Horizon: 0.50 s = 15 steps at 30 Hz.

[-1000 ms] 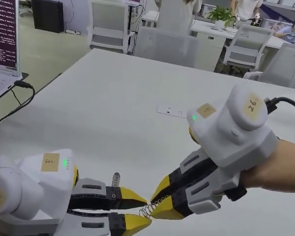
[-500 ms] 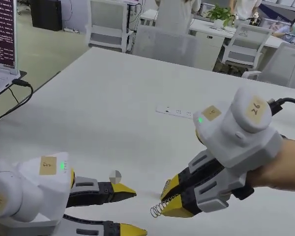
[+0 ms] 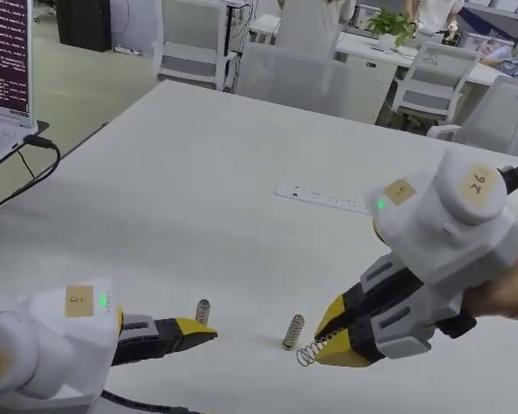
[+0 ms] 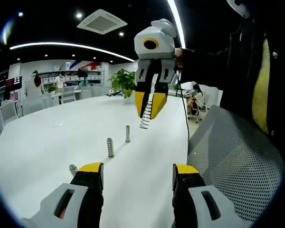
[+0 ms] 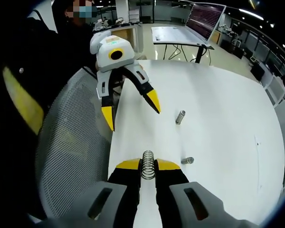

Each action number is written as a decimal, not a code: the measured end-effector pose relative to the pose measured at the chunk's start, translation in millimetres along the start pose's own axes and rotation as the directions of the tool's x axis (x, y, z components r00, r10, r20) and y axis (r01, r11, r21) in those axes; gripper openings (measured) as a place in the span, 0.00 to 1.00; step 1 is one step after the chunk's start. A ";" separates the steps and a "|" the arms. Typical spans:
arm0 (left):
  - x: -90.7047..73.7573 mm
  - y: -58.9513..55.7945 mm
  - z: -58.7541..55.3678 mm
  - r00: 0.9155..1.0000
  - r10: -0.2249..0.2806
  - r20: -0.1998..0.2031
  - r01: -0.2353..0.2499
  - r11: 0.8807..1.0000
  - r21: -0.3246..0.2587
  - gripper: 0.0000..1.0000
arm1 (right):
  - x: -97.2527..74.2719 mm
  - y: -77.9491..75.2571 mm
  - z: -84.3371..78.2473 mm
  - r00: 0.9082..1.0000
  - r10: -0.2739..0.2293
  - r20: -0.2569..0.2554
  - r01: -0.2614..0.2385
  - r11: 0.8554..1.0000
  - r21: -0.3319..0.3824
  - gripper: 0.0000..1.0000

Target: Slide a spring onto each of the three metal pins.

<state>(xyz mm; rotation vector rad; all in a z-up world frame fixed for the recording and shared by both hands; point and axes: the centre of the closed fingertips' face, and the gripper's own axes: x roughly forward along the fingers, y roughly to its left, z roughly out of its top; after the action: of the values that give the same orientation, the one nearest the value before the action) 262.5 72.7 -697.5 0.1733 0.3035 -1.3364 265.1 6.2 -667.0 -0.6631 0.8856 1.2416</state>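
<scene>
My right gripper (image 3: 326, 348) is shut on a loose steel spring (image 3: 307, 353), which sticks out past its yellow tips and hangs just above the white table (image 3: 242, 172). In its own view the spring (image 5: 148, 170) stands between the shut jaws. Two short pins stand upright, each with a spring (image 3: 203, 311) (image 3: 293, 331) on it. In the left gripper view a bare pin (image 4: 127, 134) stands beyond those two sprung pins (image 4: 109, 147) (image 4: 73, 169), below the held spring (image 4: 145, 117). My left gripper (image 3: 211, 375) is open and holds nothing, low at the left.
A flat white power strip (image 3: 319, 197) lies farther back on the table. A laptop (image 3: 4, 69) with a cable sits on a stand at the far left. Office chairs (image 3: 289, 78) and desks stand beyond the table's far edge.
My left gripper has opened and drawn back to the left, away from the spring. My right gripper has carried the spring a little to the right, uncovering the second sprung pin.
</scene>
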 end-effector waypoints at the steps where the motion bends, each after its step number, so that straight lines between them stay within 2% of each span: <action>1: -0.1 0.4 -0.8 1.000 0.004 -0.004 -0.004 1.000 -0.001 0.55 | -2.2 -2.6 -2.2 1.000 -0.006 -0.004 0.007 1.000 0.005 0.08; 4: -0.5 1.4 -1.8 1.000 0.012 -0.012 -0.011 1.000 0.002 0.58 | -6.6 -9.4 -8.1 1.000 -0.025 -0.017 0.025 1.000 0.010 0.08; 7: -1.0 2.1 -1.5 1.000 0.018 -0.012 -0.018 1.000 0.005 0.60 | -11.8 -18.1 -17.8 0.997 -0.048 -0.052 0.049 0.999 0.012 0.08; 15: -1.0 1.9 -3.1 0.999 0.026 -0.021 -0.026 1.000 0.010 0.63 | -25.2 -38.2 -36.3 0.991 -0.065 -0.119 0.069 0.997 0.029 0.08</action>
<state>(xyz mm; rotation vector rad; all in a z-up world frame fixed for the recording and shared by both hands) 263.8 75.0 -700.2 0.1997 0.3116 -1.3111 292.8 -45.2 -665.6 -0.7401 0.9722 1.1345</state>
